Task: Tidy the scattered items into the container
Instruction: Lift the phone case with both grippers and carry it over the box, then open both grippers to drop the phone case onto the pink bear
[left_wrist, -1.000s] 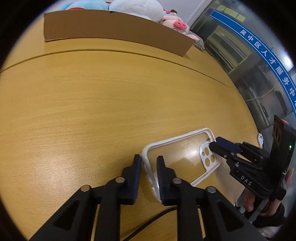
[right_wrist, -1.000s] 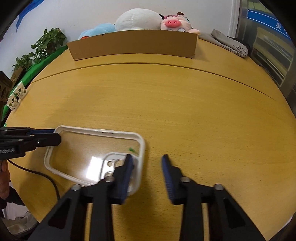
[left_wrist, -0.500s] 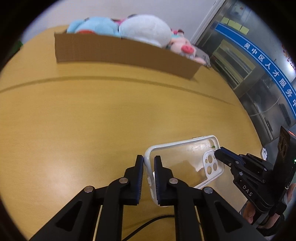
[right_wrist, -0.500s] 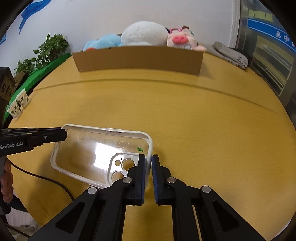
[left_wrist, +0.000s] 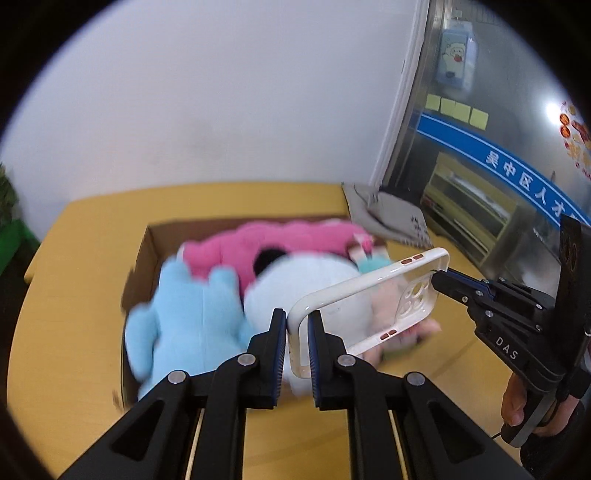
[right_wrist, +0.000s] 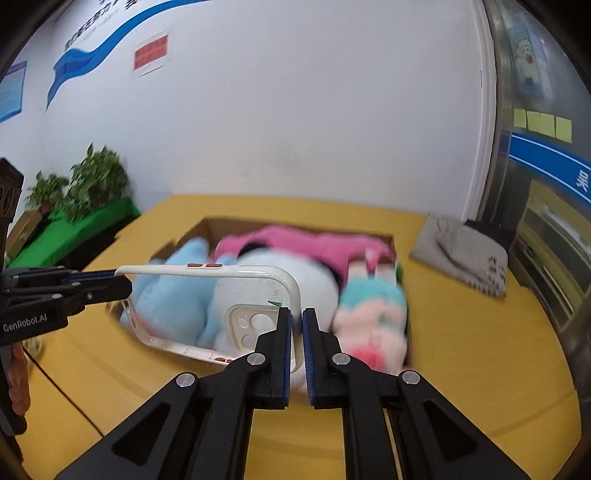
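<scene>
Left wrist view: left gripper (left_wrist: 297, 345) pinched on one short end of phone case (left_wrist: 373, 302), jaws nearly closed w/ only the white rim between pads.
Right wrist view: right gripper (right_wrist: 297, 345) clamped same way on the opposite short end, the end w/ camera cut-out; jaws near-shut on rim.
Case: clear back, white rim, held off the table btwn both grippers, roughly level, slight tilt. Hangs in front of and over the near edge of cardboard box (right_wrist: 207, 227).
Box contents: blue plush (left_wrist: 192, 314), white plush (left_wrist: 314, 280), pink plush (left_wrist: 280, 236), pink/teal plush (right_wrist: 369, 314); all blurred, piled above the rim.
Table (right_wrist: 480, 369): yellow wood, box sits on it toward far side.
Other: grey cloth (right_wrist: 461, 251) on table, right of box, apart from it. Green plants (right_wrist: 96, 181) far left by wall.
Hand: person's fingers visible on right gripper handle at the edge of left wrist view.
</scene>
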